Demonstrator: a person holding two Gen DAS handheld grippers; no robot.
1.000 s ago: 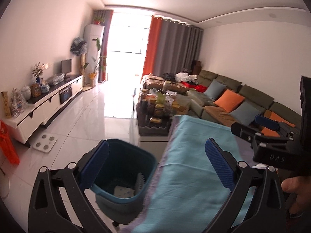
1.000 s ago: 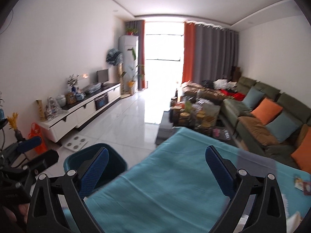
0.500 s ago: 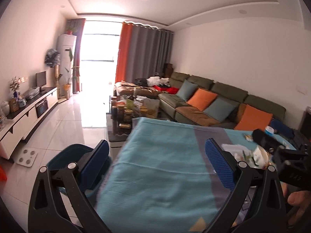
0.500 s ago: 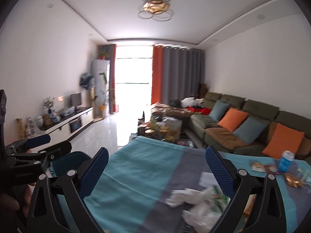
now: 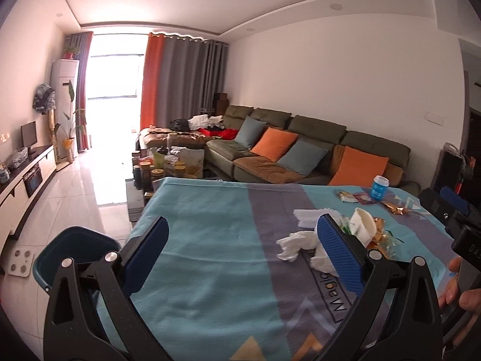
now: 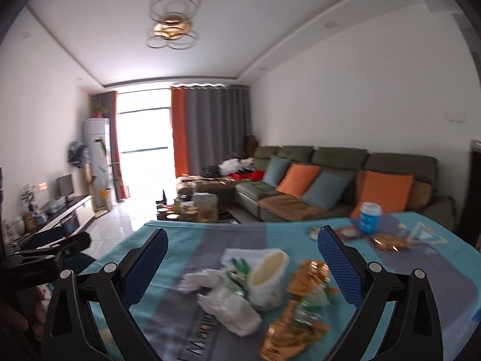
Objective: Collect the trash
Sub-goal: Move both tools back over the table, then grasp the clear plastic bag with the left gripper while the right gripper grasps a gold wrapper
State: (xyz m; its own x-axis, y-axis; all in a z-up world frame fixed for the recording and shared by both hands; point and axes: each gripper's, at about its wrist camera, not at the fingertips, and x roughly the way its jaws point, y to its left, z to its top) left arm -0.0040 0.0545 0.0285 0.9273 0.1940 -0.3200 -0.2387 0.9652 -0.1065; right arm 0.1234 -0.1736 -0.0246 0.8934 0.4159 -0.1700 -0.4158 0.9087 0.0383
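Observation:
A pile of trash lies on the teal and grey tablecloth (image 5: 210, 258): crumpled white tissues (image 5: 296, 243), a tipped white paper cup (image 5: 363, 228) and gold wrappers (image 5: 381, 237). In the right wrist view the tissues (image 6: 228, 303), cup (image 6: 267, 279) and gold wrappers (image 6: 294, 331) lie between my fingers. My left gripper (image 5: 249, 258) is open and empty over the table, left of the pile. My right gripper (image 6: 240, 270) is open and empty above the pile. A dark teal bin (image 5: 75, 249) stands on the floor left of the table.
A blue can (image 5: 379, 188) and more wrappers (image 5: 354, 197) lie at the table's far right. A green sofa (image 5: 300, 150) with orange cushions runs along the right wall. A cluttered coffee table (image 5: 168, 165) stands beyond the table. A white scale (image 5: 19, 261) lies on the floor.
Both grippers swung right from the bin toward the trash pile. The bin moved to the left edge of view and the pile came under the right gripper. Both stayed open.

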